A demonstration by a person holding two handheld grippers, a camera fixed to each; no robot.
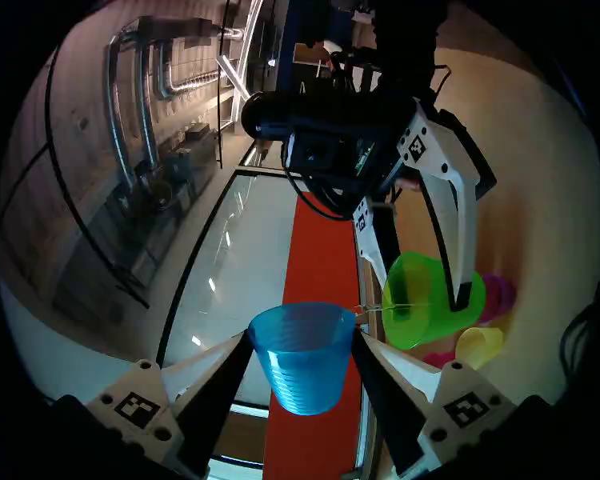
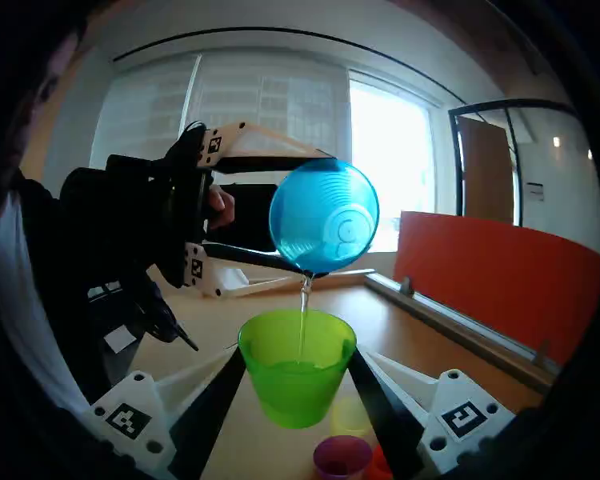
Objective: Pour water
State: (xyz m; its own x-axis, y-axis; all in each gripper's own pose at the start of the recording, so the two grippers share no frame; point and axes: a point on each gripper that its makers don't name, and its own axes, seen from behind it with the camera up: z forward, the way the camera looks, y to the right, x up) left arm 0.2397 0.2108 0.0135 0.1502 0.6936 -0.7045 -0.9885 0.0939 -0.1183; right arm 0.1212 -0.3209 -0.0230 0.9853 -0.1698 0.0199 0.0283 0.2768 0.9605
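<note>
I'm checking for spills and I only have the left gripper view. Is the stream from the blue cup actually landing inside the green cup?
Observer: Yes. In the right gripper view the stream leaves the lip of the blue cup and falls into the middle of the mouth of the green cup, away from its rim.
Operator: How full is the green one?
Observer: The water fills its lower part, and the surface sits well below the rim.
Operator: My camera tilts with the blue cup. How far is it tipped?
Observer: It is roughly on its side, with the base facing the right gripper's camera and the pouring lip lowest.
</note>
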